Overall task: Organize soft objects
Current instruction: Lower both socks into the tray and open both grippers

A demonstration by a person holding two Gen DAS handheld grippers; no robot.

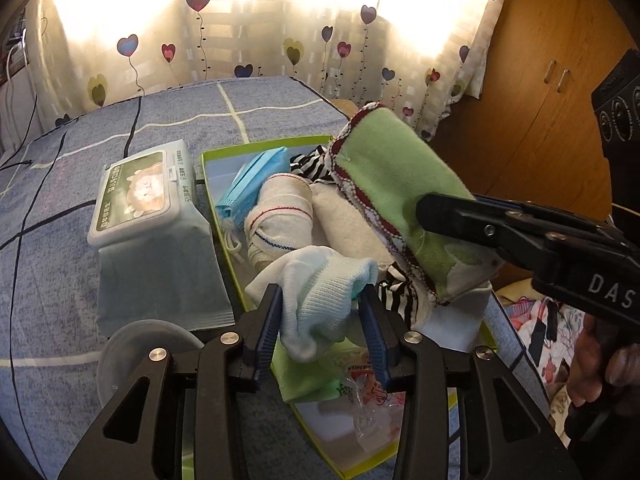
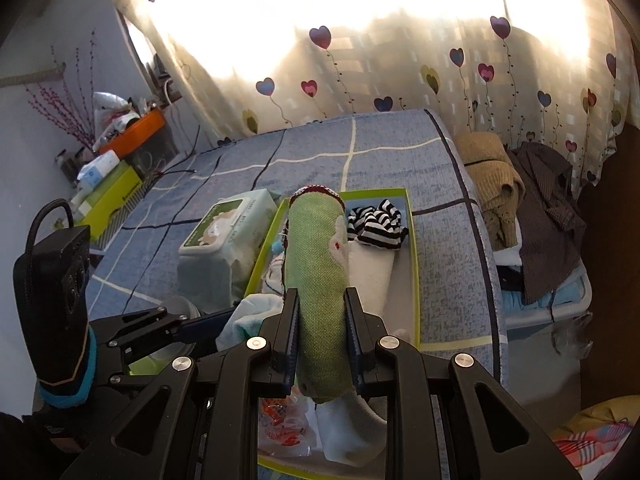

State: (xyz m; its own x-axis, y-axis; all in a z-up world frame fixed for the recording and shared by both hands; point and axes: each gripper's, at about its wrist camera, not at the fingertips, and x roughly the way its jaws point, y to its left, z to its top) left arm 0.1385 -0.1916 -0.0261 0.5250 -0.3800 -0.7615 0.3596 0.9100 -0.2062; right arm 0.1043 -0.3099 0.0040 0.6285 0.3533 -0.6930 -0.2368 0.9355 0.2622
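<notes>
Two grippers over one lime-rimmed shallow box [image 1: 262, 141] on my blue checked bed cover [image 1: 60, 240].
My right gripper [image 2: 322, 312] is clamped on a rolled green cloth with red-stitched edging [image 2: 316, 256]; my left gripper [image 1: 320, 304] stands apart around a pale white-and-mint sock [image 1: 320, 288] (pads clear of it). In the box: one blue face mask [image 1: 256, 176], one cream rolled towel [image 1: 280, 208], one striped black-and-white cloth [image 2: 376, 224]. One wet-wipe pack [image 1: 140, 196] sits just beside.
</notes>
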